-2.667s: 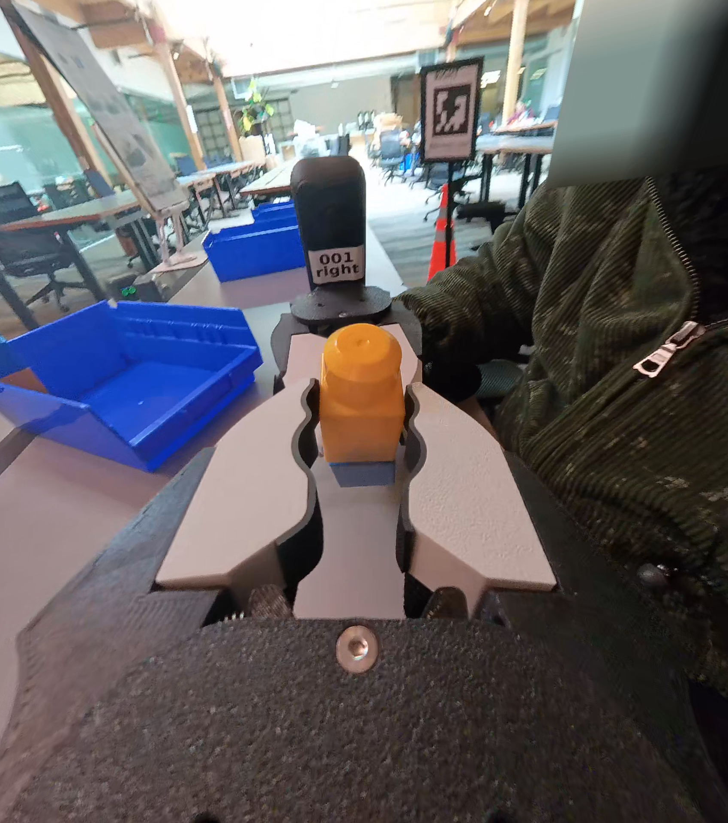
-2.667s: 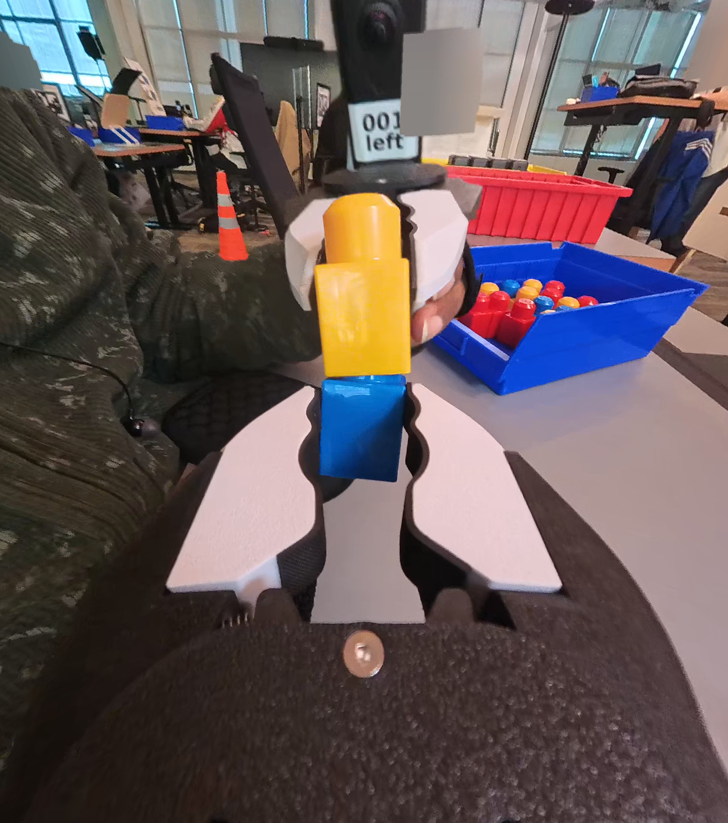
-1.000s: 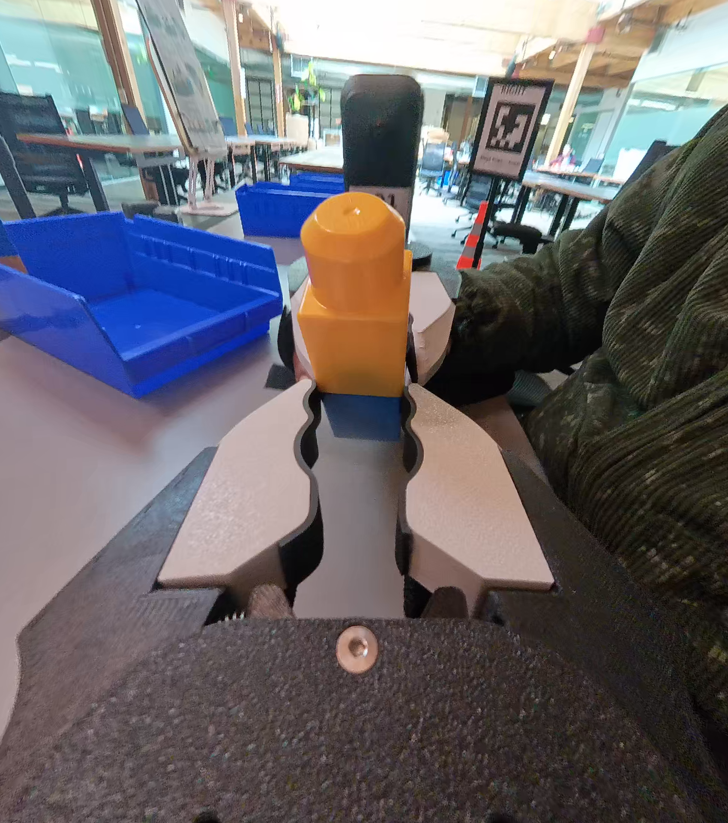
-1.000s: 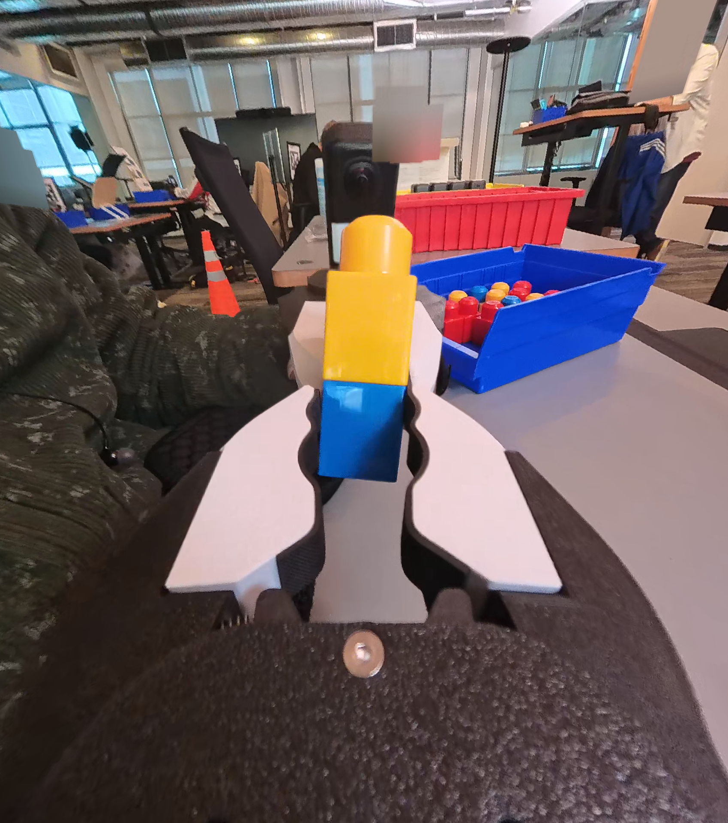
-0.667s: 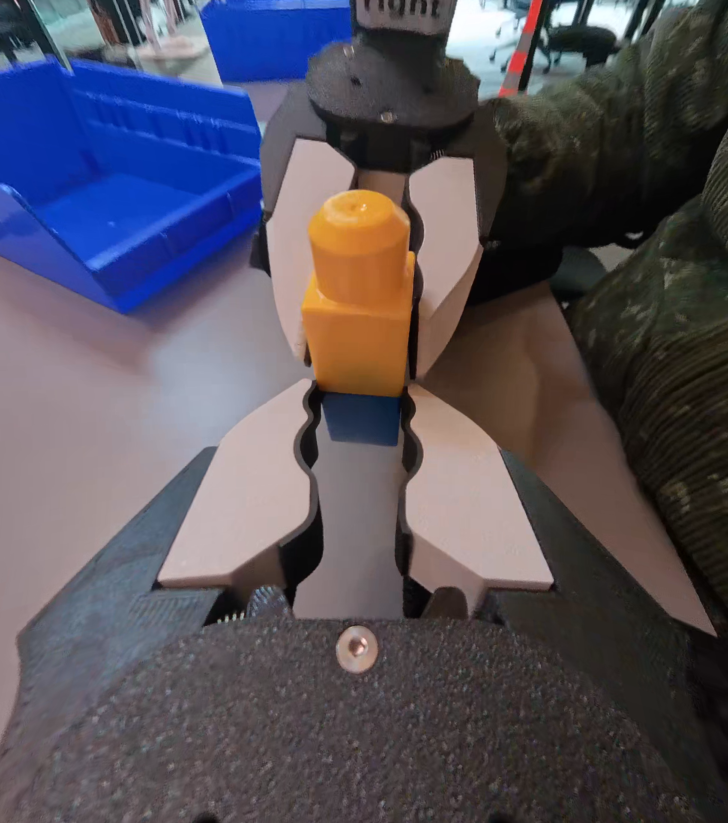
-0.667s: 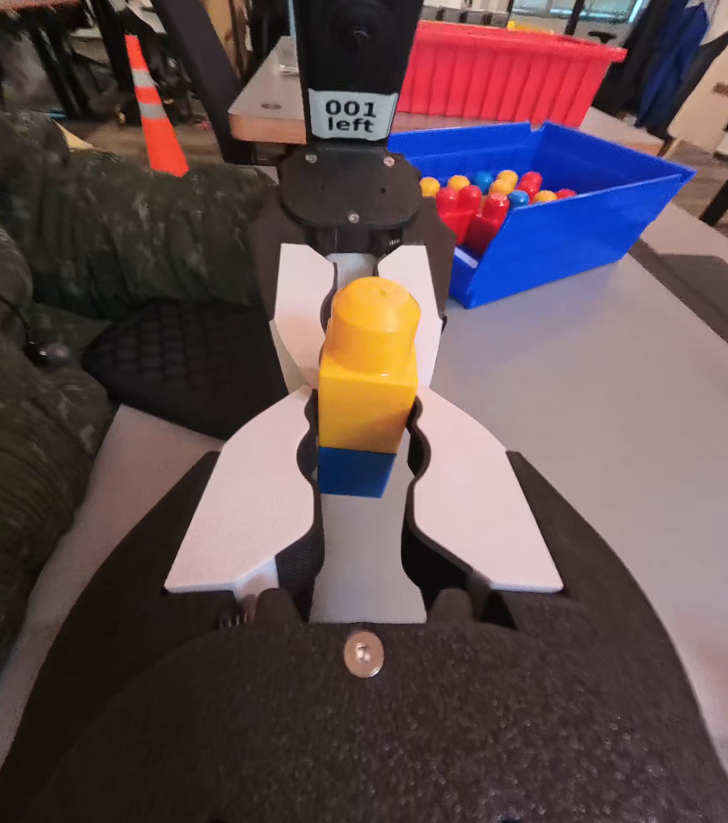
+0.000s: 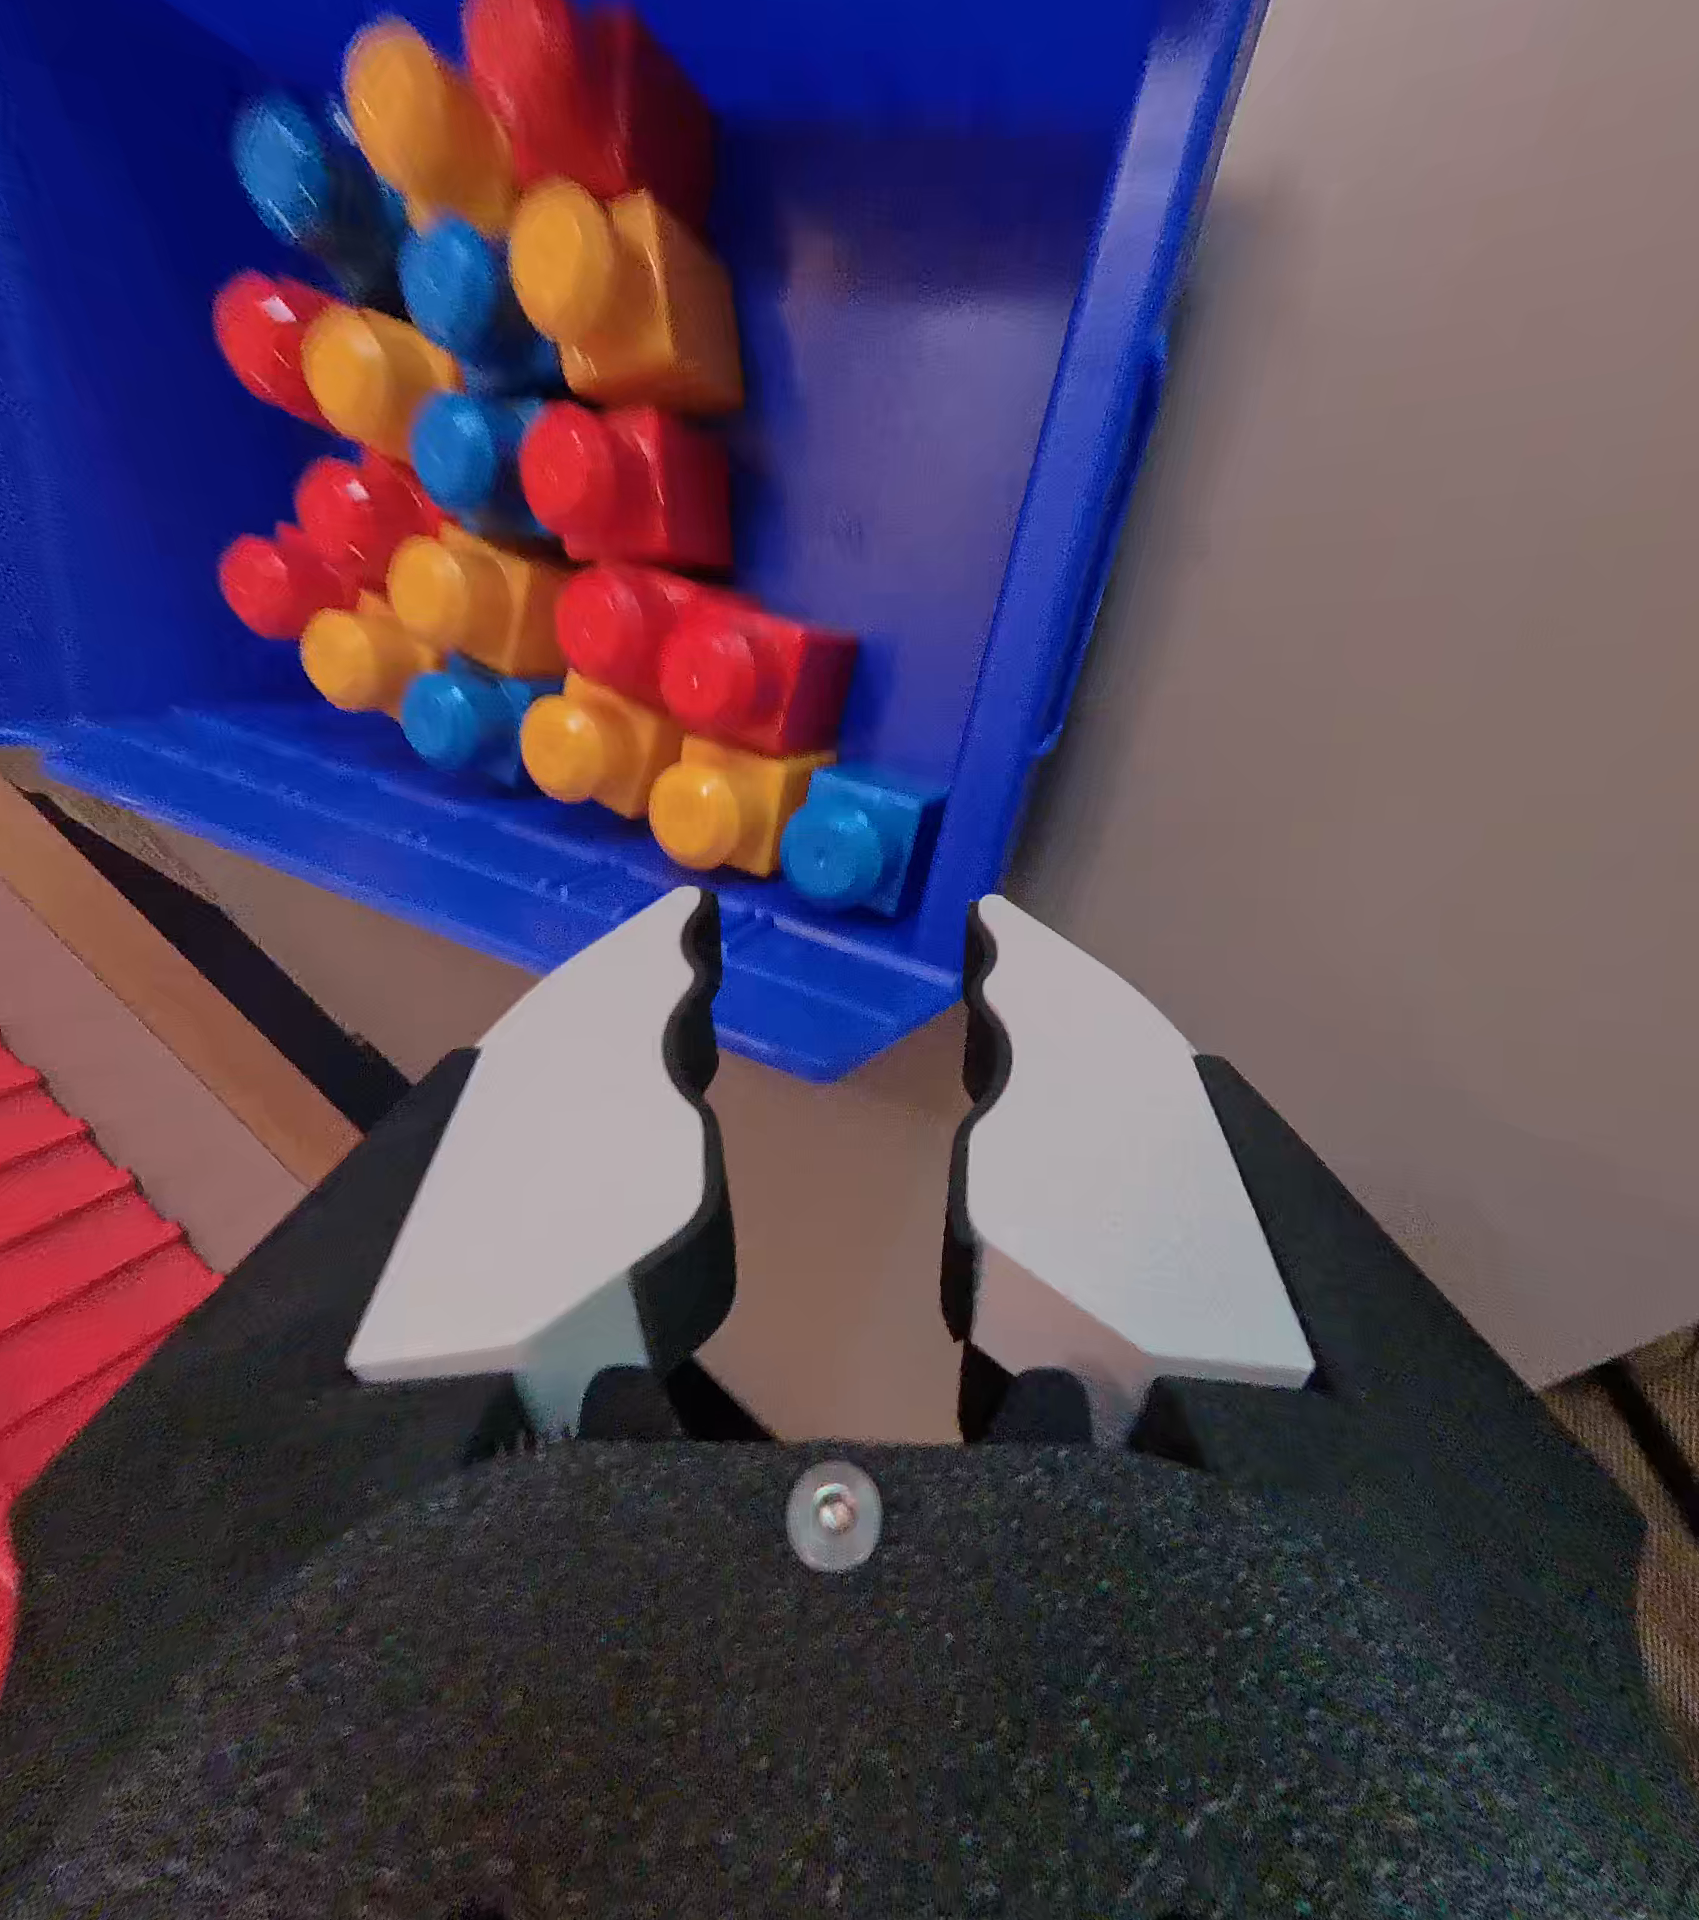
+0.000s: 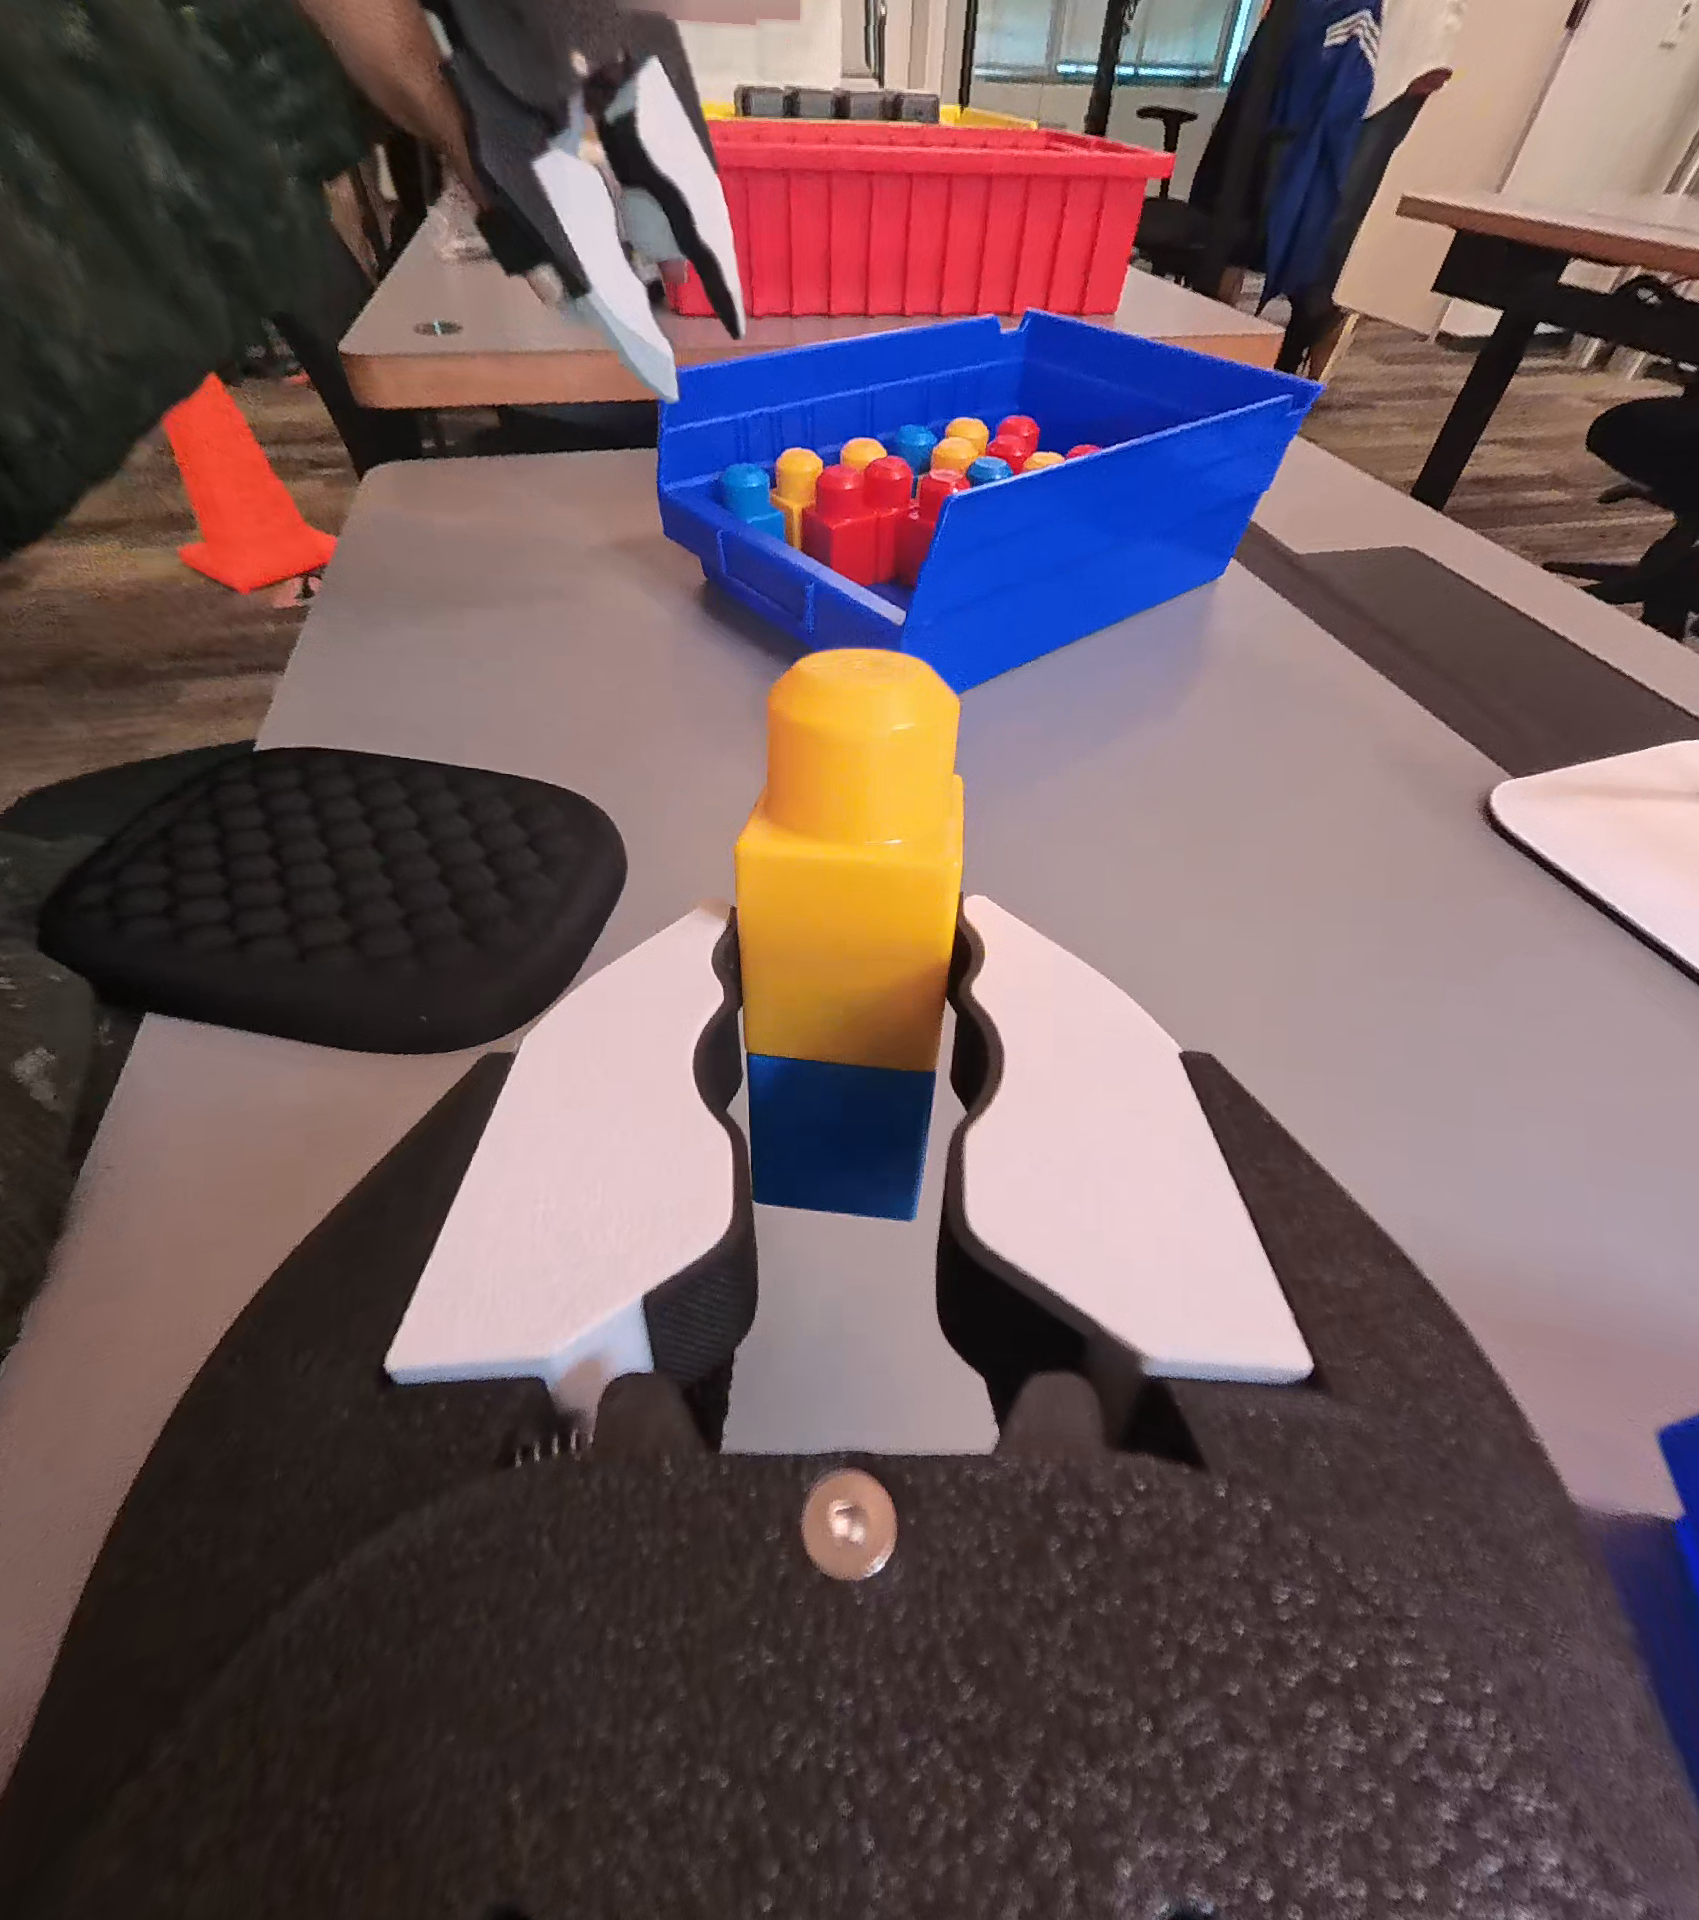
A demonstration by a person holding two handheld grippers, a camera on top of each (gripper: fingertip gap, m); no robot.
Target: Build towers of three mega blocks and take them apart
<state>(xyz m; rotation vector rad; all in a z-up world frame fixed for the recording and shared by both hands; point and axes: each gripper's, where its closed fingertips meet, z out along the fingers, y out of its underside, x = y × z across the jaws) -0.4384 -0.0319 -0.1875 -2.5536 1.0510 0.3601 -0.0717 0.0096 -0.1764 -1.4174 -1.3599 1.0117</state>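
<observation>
Two-block stack (image 8: pixel 847 966) pinched upright by right gripper (image 8: pixel 845 1049); left gripper (image 7: pixel 840 1049), jaws spread, over bin (image 7: pixel 1063 499) at 12 o'clock, likely fetching the third.

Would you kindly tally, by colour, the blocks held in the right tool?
Yellow block: 1
Blue block: 1
Total: 2, joined as one stack in the right tool.
</observation>
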